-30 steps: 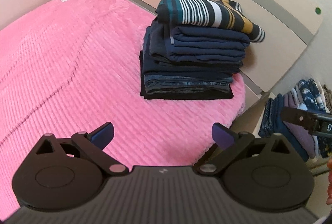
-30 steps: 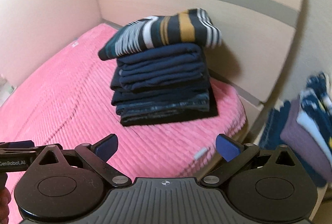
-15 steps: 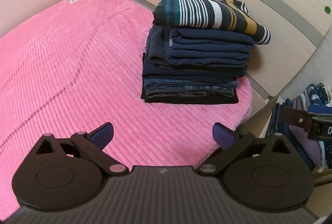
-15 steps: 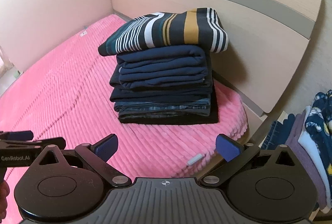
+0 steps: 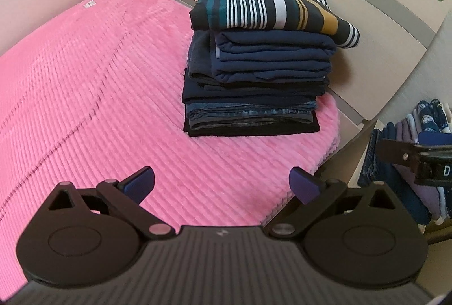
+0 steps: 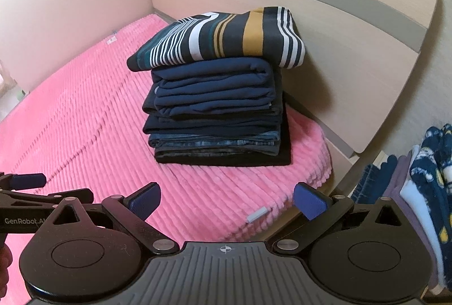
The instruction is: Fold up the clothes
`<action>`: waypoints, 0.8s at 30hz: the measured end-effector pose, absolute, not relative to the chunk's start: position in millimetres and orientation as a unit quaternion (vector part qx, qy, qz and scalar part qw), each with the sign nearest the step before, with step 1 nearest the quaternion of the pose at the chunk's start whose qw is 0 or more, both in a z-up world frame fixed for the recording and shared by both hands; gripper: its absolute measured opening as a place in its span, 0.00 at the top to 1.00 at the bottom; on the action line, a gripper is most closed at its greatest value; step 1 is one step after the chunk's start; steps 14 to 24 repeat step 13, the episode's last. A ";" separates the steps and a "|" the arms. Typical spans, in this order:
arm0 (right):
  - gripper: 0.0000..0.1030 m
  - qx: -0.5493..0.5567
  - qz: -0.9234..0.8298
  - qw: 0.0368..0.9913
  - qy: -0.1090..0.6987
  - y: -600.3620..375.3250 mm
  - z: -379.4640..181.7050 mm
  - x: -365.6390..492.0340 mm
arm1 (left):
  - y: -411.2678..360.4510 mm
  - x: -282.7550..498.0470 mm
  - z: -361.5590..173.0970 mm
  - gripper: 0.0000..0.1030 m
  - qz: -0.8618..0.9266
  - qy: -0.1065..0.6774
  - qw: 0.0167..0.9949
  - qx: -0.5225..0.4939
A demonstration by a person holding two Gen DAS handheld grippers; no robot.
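Note:
A stack of folded dark clothes (image 5: 254, 95) stands on the pink bed cover (image 5: 84, 84) near the headboard, topped by a striped shirt (image 5: 268, 9). The stack (image 6: 217, 112) and striped shirt (image 6: 226, 36) also show in the right wrist view. My left gripper (image 5: 221, 186) is open and empty above the bed's near corner. My right gripper (image 6: 226, 201) is open and empty, beside it over the bed's edge. More unfolded clothes (image 6: 423, 177) hang at the right, beyond the bed.
A wooden headboard (image 6: 339, 36) stands behind the stack. Walls close the far left side. The hanging clothes (image 5: 409, 135) fill the gap right of the bed. The other gripper's tip (image 5: 409, 155) shows at the right in the left wrist view.
Both grippers have drawn back and shifted slightly, so the stack sits more central in view. Both stay open and empty. The stack has not moved.

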State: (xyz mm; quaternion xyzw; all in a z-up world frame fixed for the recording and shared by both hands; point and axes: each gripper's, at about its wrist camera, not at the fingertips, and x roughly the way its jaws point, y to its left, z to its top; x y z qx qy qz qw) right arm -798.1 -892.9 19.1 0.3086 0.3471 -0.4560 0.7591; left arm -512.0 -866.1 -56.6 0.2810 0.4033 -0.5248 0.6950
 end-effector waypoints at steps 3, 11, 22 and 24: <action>0.01 0.304 -0.457 0.759 0.350 -892.7 19.4 -798.1 | -868.9 -512.9 -57.2 0.03 -0.524 0.402 0.695 0.284; 0.01 0.301 -0.458 0.759 0.351 -891.0 18.0 -799.5 | -870.4 -517.6 -58.4 0.02 -0.525 0.391 0.697 0.292; 0.01 0.301 -0.458 0.759 0.352 -890.4 17.6 -799.5 | -870.1 -518.5 -58.2 0.02 -0.527 0.388 0.698 0.290; 0.01 0.301 -0.458 0.759 0.352 -890.4 17.6 -799.5 | -870.1 -518.5 -58.2 0.02 -0.527 0.388 0.698 0.290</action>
